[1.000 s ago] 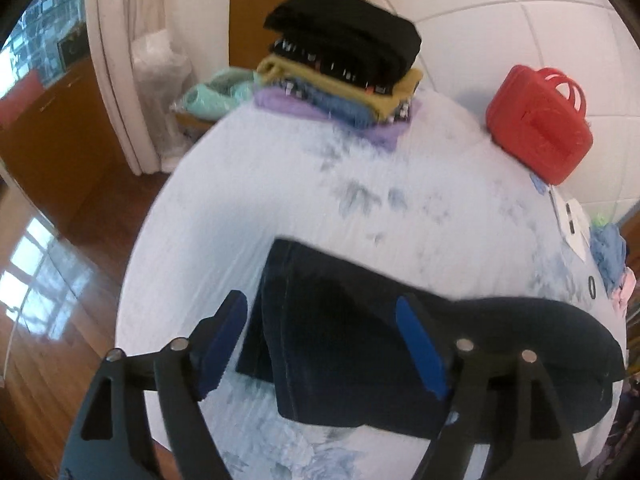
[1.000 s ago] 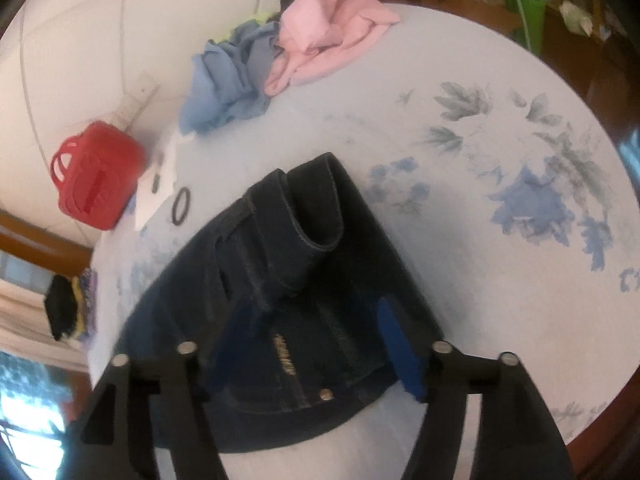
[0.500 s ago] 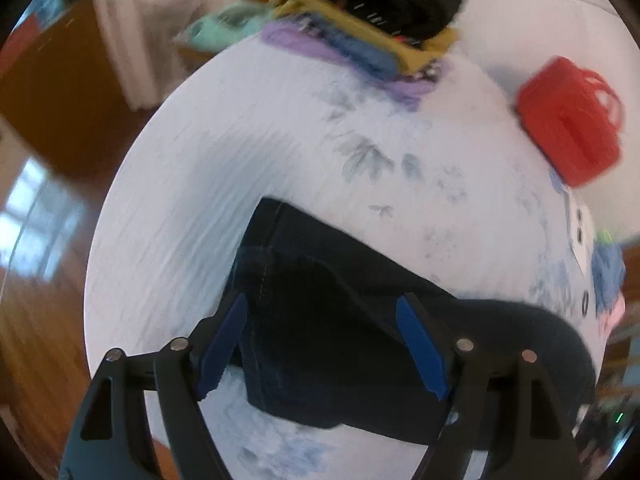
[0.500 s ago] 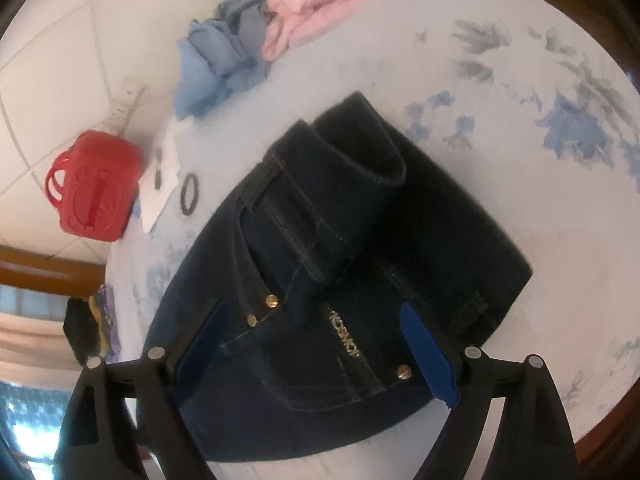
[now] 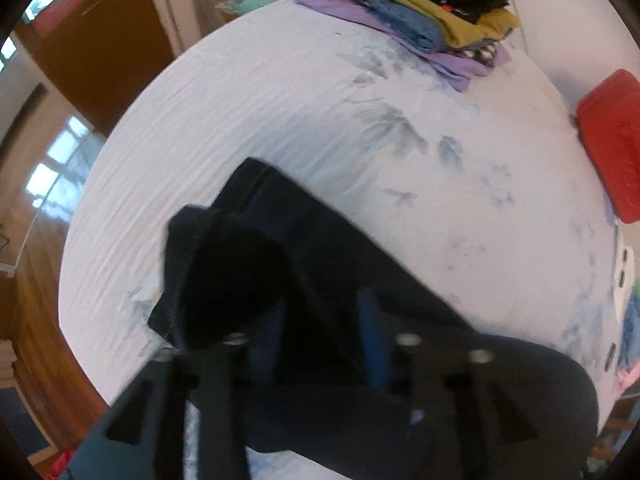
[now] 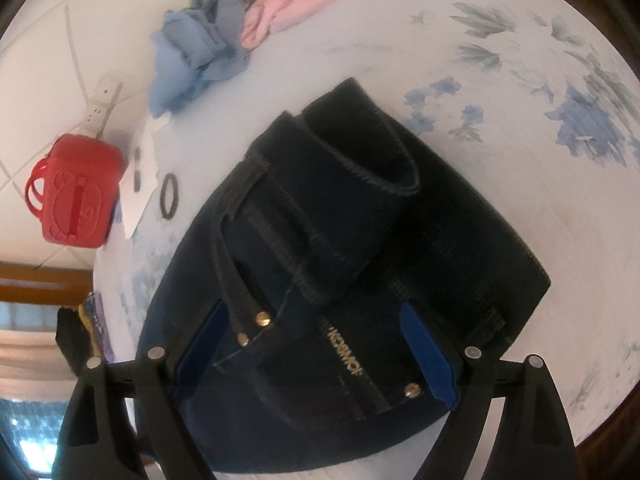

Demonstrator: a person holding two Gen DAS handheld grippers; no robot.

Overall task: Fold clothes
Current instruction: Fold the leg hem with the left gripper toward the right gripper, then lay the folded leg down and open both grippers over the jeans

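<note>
We see dark jeans [image 6: 340,280] lying folded on the floral tablecloth [image 5: 280,92], long axis diagonal from lower left to upper right of the right wrist frame. Left gripper [image 5: 320,336] jaws are closing with bunched denim between them at lower centre of its frame; a firm pinch isn't clear to us. Right gripper [image 6: 316,352] is spread wide over the waistband, grasping nothing. We judge the left hand nearer the hem end and leading the fold
</note>
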